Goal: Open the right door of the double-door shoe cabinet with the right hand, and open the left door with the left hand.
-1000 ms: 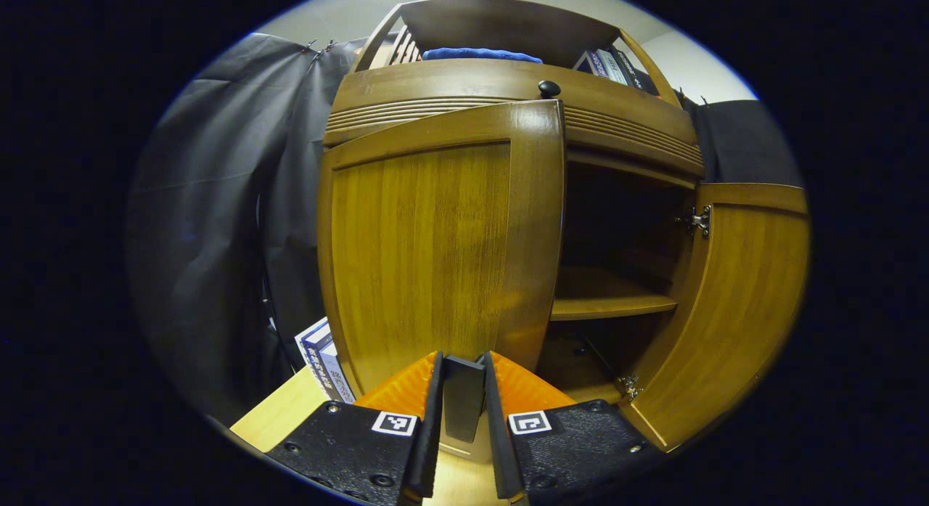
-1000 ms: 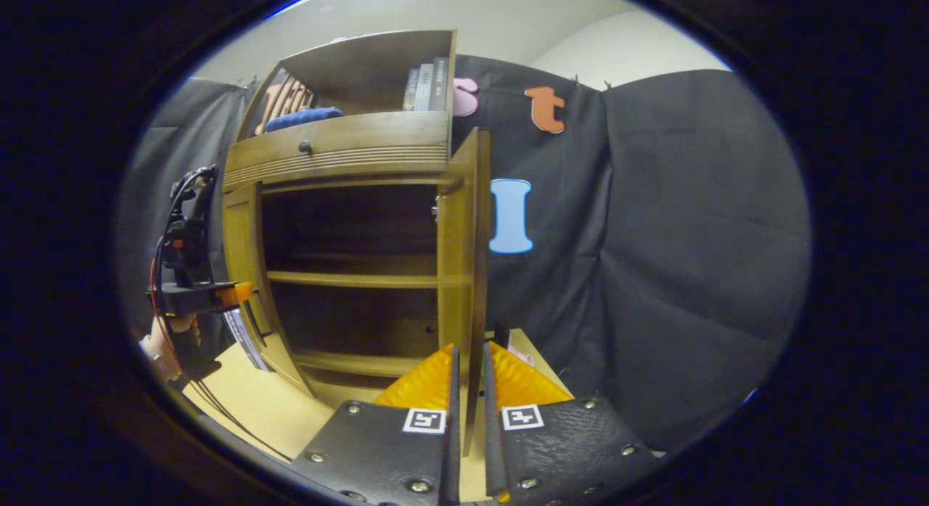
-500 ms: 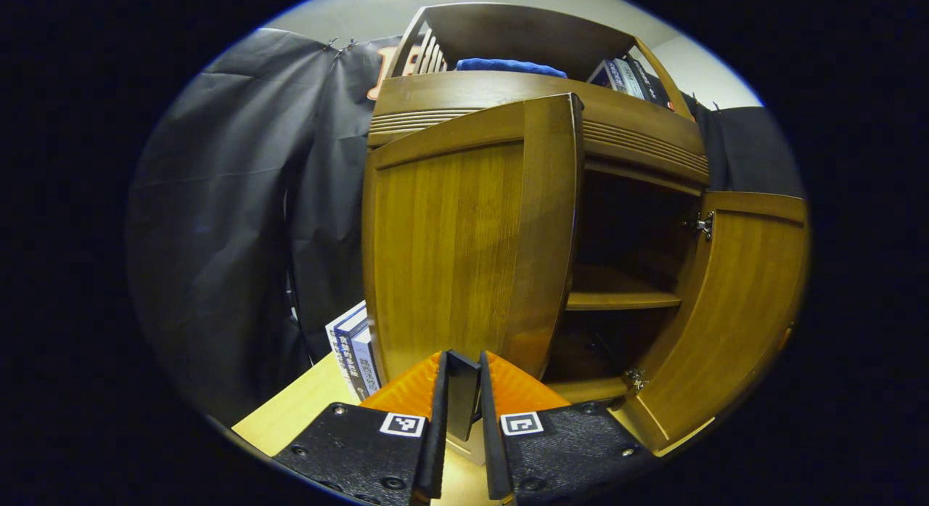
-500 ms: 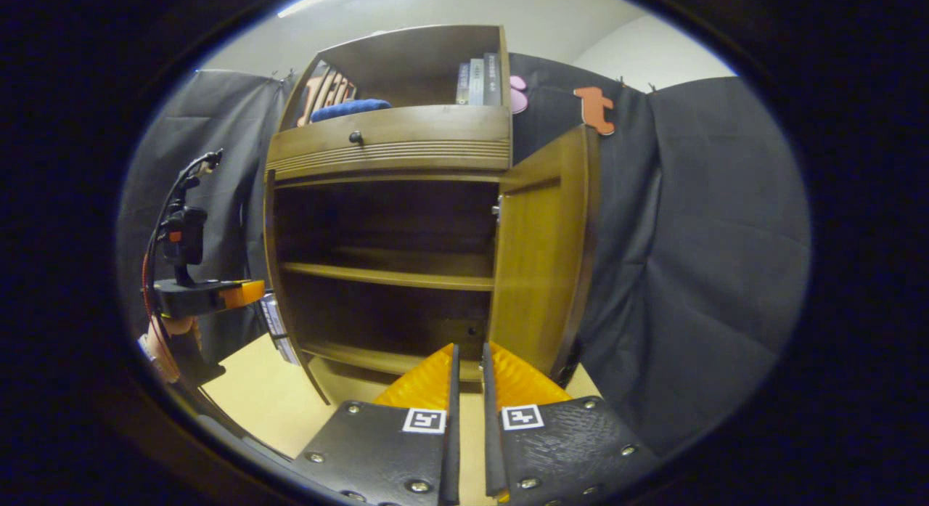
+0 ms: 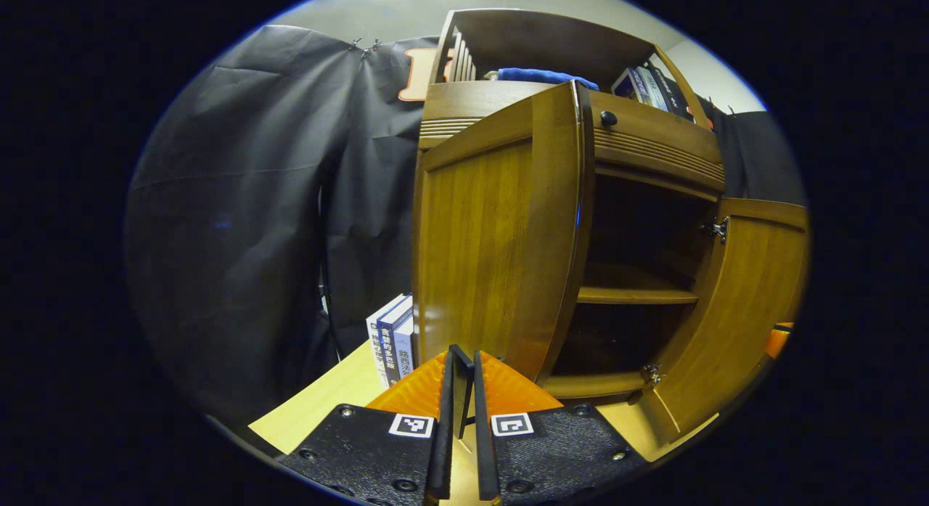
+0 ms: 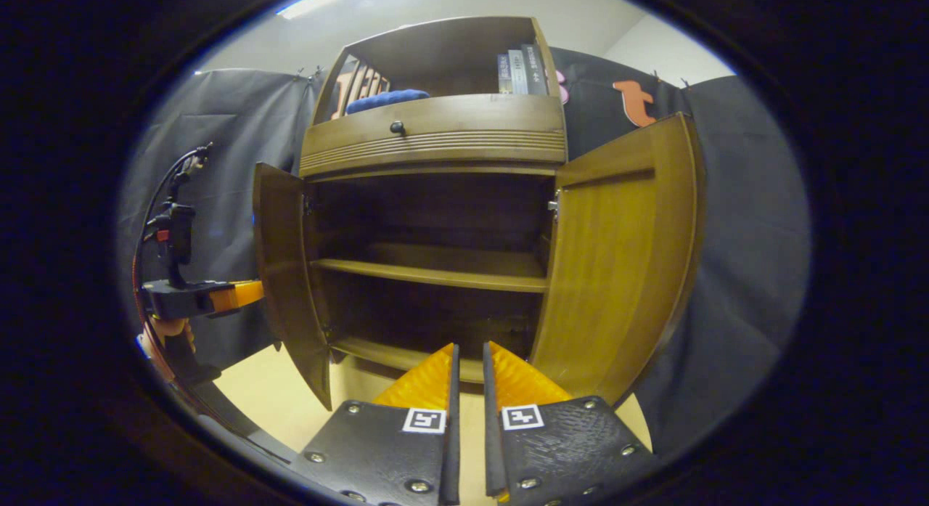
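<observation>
Black cloth is hanging around the booth behind a wooden shoe cabinet point(image 6: 435, 139) that is standing on a pale wooden floor point(image 6: 261, 390). Both of its doors are standing open, baring a dark interior with a middle shelf point(image 6: 435, 272). In the right gripper view the right door point(image 6: 617, 259) is swinging out wide to the right, its inner face turned toward the camera, and the left door point(image 6: 287, 274) is angling out to the left. The right gripper point(image 6: 468, 361) is hovering in front of the cabinet's bottom ledge with its fingers nearly together, a thin gap between them and nothing in it; it is touching neither door. At the left of that view the left gripper point(image 6: 243, 294) is sitting just beside the left door, with a hand point(image 6: 170, 332) below it. In the left gripper view the left gripper point(image 5: 464, 364) is reaching toward the lower edge of the left door point(image 5: 501, 237), its fingers narrowed around a dark slim piece; whether they are pressing on it cannot be told. Books point(image 5: 392, 339) are standing on the floor beside the cabinet. A blue cloth point(image 6: 388, 99) and more books point(image 6: 521, 63) are sitting on the open top shelf above a drawer with a dark knob point(image 6: 397, 127).
</observation>
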`<state>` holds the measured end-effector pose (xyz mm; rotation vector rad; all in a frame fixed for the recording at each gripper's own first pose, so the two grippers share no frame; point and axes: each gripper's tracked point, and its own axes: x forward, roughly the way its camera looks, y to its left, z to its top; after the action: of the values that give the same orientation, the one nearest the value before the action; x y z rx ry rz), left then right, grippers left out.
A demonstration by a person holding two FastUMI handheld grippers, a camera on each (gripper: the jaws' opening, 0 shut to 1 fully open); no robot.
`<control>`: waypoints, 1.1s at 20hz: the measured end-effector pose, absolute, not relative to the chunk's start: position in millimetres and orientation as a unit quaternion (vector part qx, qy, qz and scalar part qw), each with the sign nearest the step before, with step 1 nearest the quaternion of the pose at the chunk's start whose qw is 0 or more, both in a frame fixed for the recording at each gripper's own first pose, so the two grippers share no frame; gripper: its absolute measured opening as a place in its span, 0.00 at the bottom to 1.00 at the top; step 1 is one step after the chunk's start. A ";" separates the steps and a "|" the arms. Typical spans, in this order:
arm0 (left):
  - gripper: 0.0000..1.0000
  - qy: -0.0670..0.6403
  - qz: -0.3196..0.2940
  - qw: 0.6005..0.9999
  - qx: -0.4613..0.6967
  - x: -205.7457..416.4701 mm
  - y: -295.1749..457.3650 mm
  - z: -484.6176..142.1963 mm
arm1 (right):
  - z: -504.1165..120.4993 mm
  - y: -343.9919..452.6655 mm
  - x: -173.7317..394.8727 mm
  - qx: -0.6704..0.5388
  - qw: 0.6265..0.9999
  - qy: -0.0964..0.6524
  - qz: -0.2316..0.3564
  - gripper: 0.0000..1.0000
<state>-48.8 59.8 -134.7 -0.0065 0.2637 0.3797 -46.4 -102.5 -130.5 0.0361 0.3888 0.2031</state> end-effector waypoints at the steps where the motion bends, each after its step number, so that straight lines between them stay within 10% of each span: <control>1: 0.15 0.131 0.193 0.972 -0.002 -52.2 64.3 -133.5 | -131.0 -98.5 -44.6 0.018 0.975 0.194 0.107 0.14; 12: 0.15 0.131 0.233 0.964 0.008 -79.0 102.8 -132.3 | -141.8 -71.6 -31.5 0.018 0.968 0.203 0.143 0.14; 16: 0.00 0.128 0.246 0.961 0.003 -84.4 118.4 -132.1 | -143.7 -67.0 -27.4 0.020 0.967 0.206 0.149 0.14; 22: 0.09 0.127 0.235 0.964 0.001 -88.6 122.6 -132.6 | -145.7 -59.3 -21.4 0.025 0.966 0.206 0.154 0.14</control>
<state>-88.6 122.6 -132.6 0.0012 0.2562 0.4753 -21.4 -59.3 -145.7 0.0508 0.4169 0.3118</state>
